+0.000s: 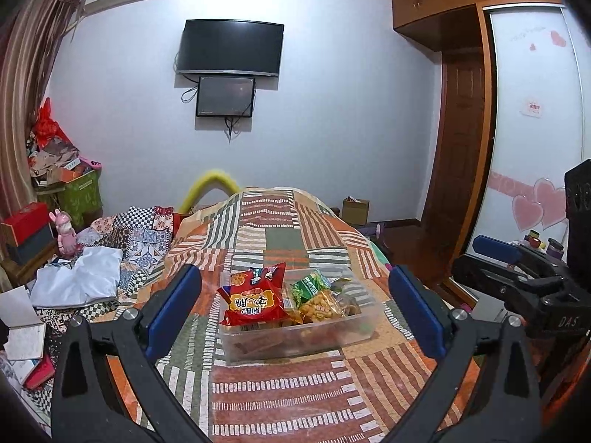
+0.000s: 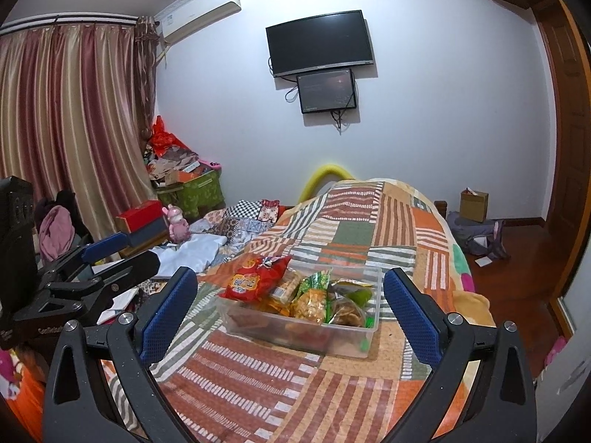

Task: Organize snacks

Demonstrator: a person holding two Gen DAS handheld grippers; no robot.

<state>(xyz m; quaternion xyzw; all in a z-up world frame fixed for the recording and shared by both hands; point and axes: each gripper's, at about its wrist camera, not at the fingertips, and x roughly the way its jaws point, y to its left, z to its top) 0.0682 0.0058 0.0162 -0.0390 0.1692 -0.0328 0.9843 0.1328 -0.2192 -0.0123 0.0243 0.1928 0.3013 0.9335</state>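
Note:
A clear plastic bin [image 1: 295,343] [image 2: 303,336] sits on the patchwork bedspread, filled with snack packets. A red snack bag [image 1: 255,295] [image 2: 255,278] leans at its left end, with green and yellow packets [image 1: 314,297] [image 2: 314,301] beside it. My left gripper [image 1: 295,313] stands open just short of the bin, blue pads wide on either side, nothing between them. My right gripper [image 2: 291,306] is likewise open and empty, facing the bin from the right. Each gripper shows at the edge of the other's view: the right gripper [image 1: 517,269], the left gripper [image 2: 92,269].
The striped patchwork bedspread [image 1: 288,398] covers the bed. Clothes, papers and a pink toy [image 1: 66,232] clutter the bed's left side. Boxes stack by the curtain [image 2: 74,129]. A wardrobe [image 1: 535,110] and wooden floor lie to the right; a cardboard box [image 2: 474,205] sits by the wall.

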